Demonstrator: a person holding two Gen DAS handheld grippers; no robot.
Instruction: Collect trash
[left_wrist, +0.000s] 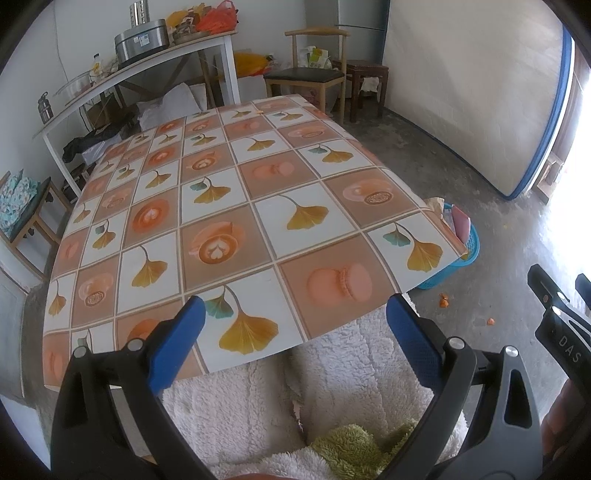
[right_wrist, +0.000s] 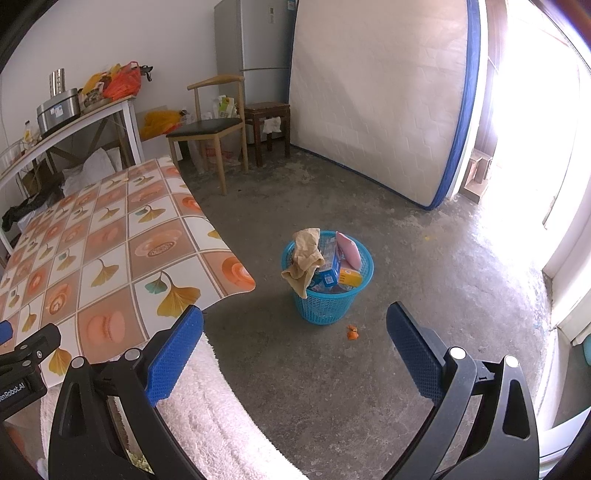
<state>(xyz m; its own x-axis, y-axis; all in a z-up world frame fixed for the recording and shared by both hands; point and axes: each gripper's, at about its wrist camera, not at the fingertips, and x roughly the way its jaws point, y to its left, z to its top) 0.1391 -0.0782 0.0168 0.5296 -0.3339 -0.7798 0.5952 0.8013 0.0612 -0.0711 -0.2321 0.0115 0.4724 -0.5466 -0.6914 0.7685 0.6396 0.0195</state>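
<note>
Beside table, upright full basket.

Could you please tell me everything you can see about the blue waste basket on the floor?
The blue waste basket looks like plastic with a lattice wall and a solid rim. It stands upright on the grey concrete floor, right of the table and apart from it. It is full: a crumpled beige bag drapes over its rim, with a pink packet and blue and orange cartons inside. An orange scrap lies on the floor beside it. In the left wrist view the table edge hides most of it.
</note>
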